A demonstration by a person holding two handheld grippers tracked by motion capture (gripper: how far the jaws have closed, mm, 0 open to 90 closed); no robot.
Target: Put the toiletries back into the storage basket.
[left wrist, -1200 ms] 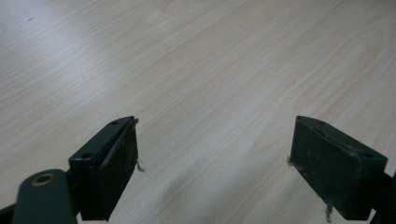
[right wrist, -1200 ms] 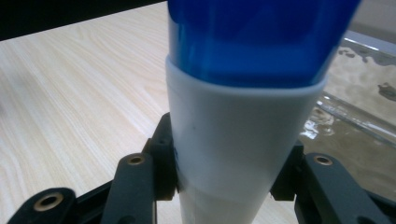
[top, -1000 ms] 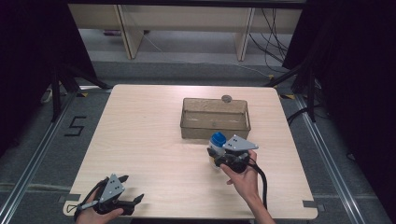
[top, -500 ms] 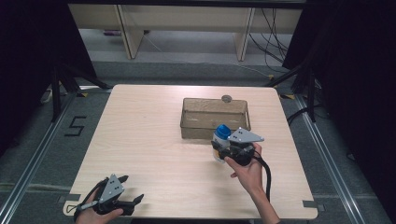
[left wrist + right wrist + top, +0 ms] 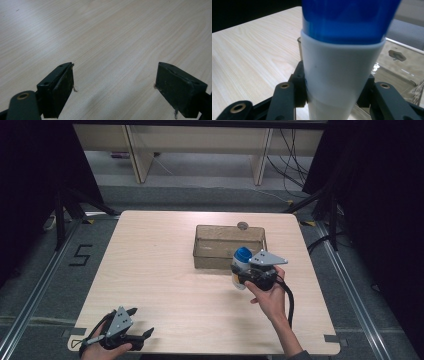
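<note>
The right gripper (image 5: 242, 270) is clamped on a white bottle with a blue cap (image 5: 241, 265), its two jaws pressing on the white body from either side just below the cap. In the right gripper view the bottle (image 5: 339, 75) stands upright between the jaws, cap uppermost. The bottle is held above the wooden table (image 5: 150, 265), just in front of the near wall of a clear plastic bin (image 5: 210, 252), toward that wall's right end. The bin sits on the far right part of the table, and a small round grey fitting (image 5: 243, 225) lies in the tabletop just beyond its far wall. The person's right hand (image 5: 270, 295) grips the tool from the near side, and a black cable (image 5: 290, 295) trails from it toward the near edge. The left gripper (image 5: 140, 322) rests at the near left corner of the table, well apart from the bin and the bottle, held by the left hand (image 5: 100, 350). In the left gripper view its jaws stand wide apart with bare tabletop (image 5: 112, 50) between them.
</note>
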